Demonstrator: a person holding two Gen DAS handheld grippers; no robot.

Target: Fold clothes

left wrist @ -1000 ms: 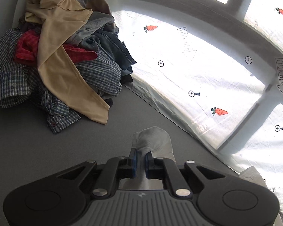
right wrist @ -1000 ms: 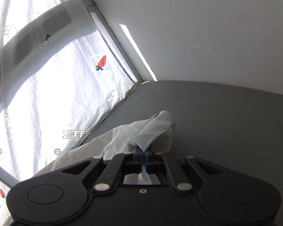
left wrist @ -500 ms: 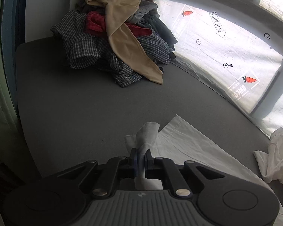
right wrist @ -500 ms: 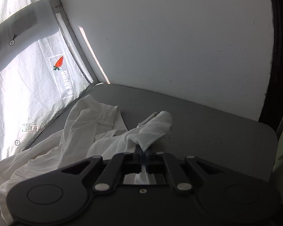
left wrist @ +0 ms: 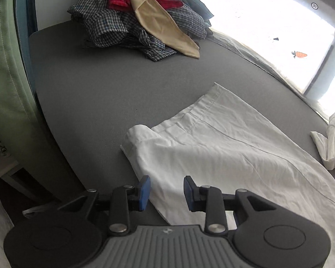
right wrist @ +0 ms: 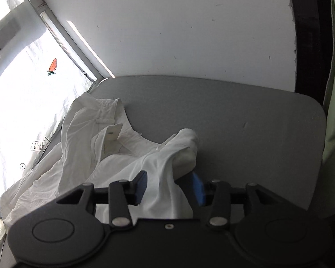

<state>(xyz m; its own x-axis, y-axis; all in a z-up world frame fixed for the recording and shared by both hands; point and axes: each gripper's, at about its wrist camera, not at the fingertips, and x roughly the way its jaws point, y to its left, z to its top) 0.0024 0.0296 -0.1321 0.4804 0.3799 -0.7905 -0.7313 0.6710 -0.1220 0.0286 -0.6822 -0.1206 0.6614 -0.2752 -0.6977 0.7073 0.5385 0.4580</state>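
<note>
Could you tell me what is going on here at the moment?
A person with a gripper in each hand is folding clothes on a grey table. White trousers lie spread on it. The left gripper and the right gripper have just been opening; both stand open, with cloth between the pads but not pinched. An unsorted pile of clothes waits at the far end.
</note>
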